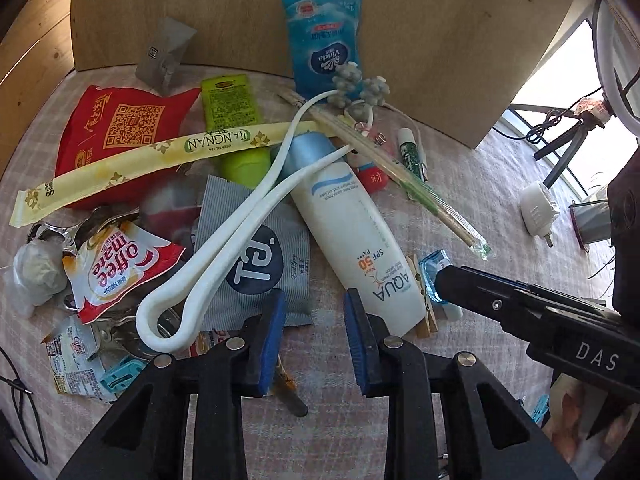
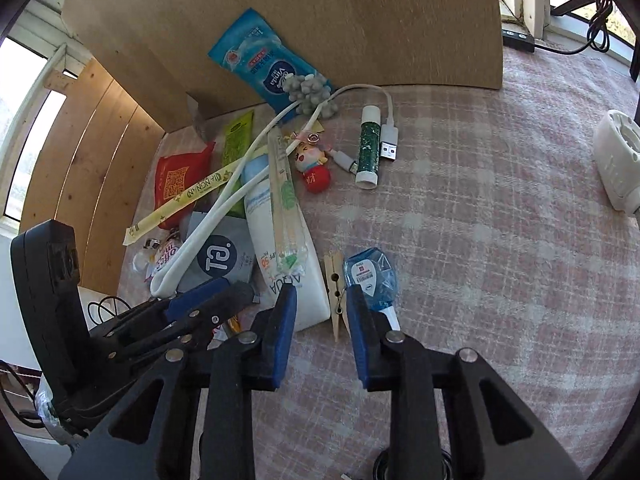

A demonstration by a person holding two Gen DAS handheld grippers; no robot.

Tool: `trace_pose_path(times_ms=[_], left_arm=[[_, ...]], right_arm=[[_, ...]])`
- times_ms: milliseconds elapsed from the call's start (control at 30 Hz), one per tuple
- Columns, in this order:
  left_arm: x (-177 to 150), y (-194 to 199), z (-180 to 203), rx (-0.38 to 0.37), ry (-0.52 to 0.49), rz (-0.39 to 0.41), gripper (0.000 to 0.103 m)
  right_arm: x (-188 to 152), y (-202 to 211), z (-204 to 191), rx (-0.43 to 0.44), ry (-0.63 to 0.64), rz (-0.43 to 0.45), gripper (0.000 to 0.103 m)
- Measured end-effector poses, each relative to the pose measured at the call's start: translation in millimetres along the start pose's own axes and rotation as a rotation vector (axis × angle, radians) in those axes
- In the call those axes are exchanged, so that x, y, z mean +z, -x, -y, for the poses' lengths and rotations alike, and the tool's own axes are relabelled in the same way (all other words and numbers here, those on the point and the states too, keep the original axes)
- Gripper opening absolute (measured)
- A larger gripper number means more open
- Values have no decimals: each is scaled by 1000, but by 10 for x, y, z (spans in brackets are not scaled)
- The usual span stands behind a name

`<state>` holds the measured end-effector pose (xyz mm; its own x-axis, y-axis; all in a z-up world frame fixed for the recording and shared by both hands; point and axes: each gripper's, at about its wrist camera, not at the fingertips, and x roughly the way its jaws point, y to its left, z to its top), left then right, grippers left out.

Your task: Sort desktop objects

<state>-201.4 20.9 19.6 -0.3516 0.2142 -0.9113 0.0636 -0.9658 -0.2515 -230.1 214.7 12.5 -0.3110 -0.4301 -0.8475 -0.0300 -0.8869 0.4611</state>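
My desk wears a pink plaid cloth [image 2: 480, 208], brown boards [image 2: 320, 20] behind, windows at the corners. Clutter pile sits against the boards. Left gripper [image 1: 316, 336] and right gripper [image 2: 322, 320] both hover narrowly parted, holding nothing; the clothespin [image 2: 334, 296] lies between the right one's pads.

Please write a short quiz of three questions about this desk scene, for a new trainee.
1. True or false: the white cable lies over the grey sachet.
2. Which lies beside the sunscreen tube, at its printed end? A) wooden clothespin B) glue stick C) red snack packet
3. Fill in: the blue tissue pack leans against the ___ board.

Key: 1 true; 2 A; 3 brown.
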Motion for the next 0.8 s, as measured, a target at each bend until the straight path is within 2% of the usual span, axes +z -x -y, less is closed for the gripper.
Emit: trace_pose_path(times_ms=[233, 333, 500, 667, 700, 733, 800], left_arm=[[168, -4, 71, -19, -35, 19, 27], [263, -21, 32, -27, -21, 27, 27], [366, -28, -16, -64, 3, 44, 33], [346, -77, 33, -90, -22, 39, 37], [323, -91, 55, -92, -30, 34, 38], [295, -121, 101, -82, -43, 32, 44], [220, -107, 130, -72, -68, 46, 46]], right_arm=[[341, -283, -77, 36, -15, -32, 26], [468, -351, -105, 46, -17, -41, 26], [668, -468, -93, 92, -59, -74, 29], [740, -594, -197, 87, -29, -105, 36], [705, -591, -208, 82, -21, -107, 37], [662, -589, -210, 79, -18, -105, 37], [582, -617, -214, 89, -31, -117, 37]])
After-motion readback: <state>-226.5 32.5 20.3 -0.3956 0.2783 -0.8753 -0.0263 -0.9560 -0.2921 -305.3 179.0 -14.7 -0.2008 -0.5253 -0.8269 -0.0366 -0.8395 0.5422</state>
